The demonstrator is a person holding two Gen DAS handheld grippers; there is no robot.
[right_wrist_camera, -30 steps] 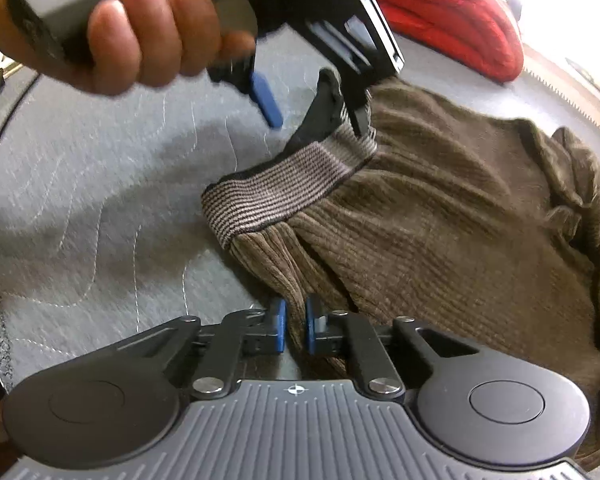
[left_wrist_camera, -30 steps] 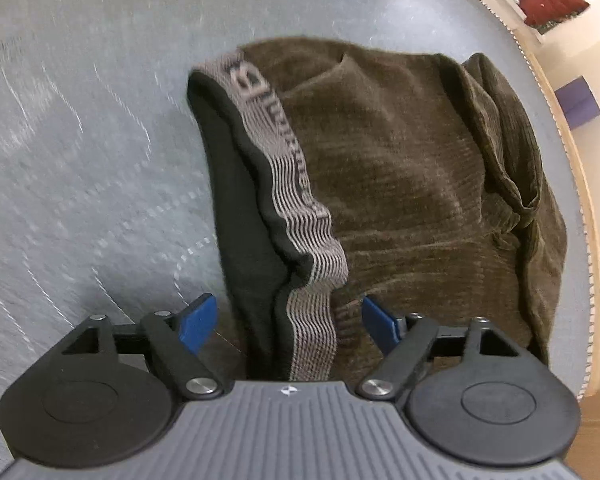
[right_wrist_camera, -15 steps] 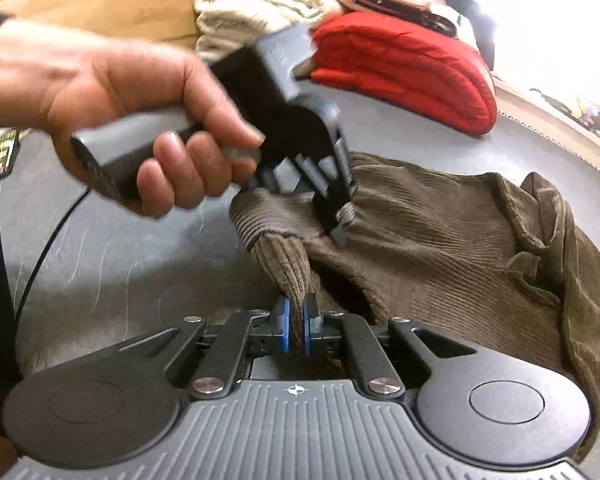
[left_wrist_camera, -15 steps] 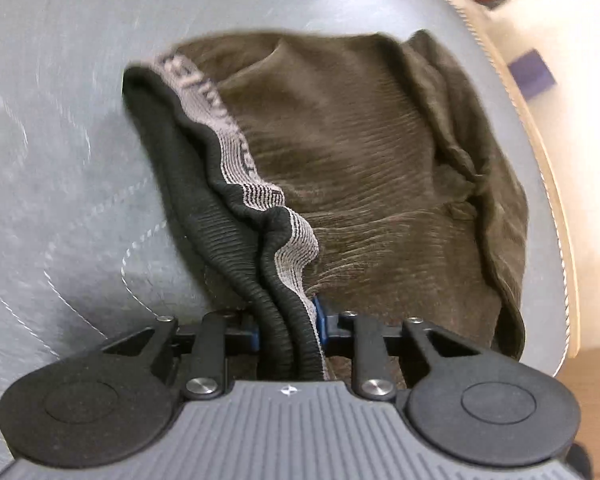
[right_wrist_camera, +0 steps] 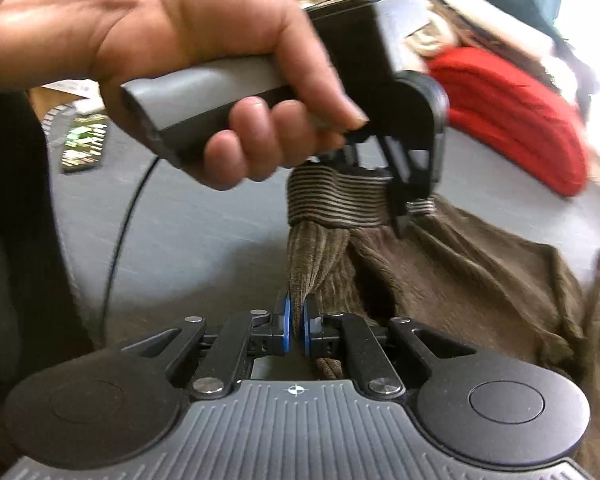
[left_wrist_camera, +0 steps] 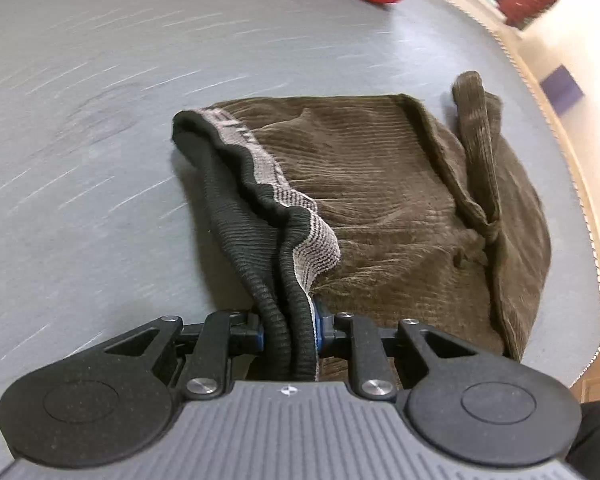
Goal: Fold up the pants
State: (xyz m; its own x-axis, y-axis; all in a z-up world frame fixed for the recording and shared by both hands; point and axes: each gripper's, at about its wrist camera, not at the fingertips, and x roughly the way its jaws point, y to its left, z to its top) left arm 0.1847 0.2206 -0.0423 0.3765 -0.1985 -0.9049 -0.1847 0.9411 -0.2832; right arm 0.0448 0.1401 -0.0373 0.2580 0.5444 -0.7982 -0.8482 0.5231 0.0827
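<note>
Both tongs gripped the pants [left_wrist_camera: 400, 200]: the left tongs [left_wrist_camera: 289, 330], having just closed, clamped the waistband [left_wrist_camera: 296, 216]; the right tongs [right_wrist_camera: 296, 324] pinched brown cloth just below it. Beyond them, most of the pants lay bunched on the grey surface [left_wrist_camera: 100, 120], with no neat fold visible yet.

The pants [left_wrist_camera: 400, 200] are showing an olive-brown corduroy rib, and their waistband [left_wrist_camera: 300, 216] is running in fine grey and black stripes with a black ribbed inner side. Under the pants, the quilted surface [left_wrist_camera: 100, 160] is showing plain grey with pale stitched lines. Beyond the pants, a folded red cloth [right_wrist_camera: 512, 116] is glowing bright. Both grippers are wearing blue pads [right_wrist_camera: 286, 320] on black and grey bodies.
</note>
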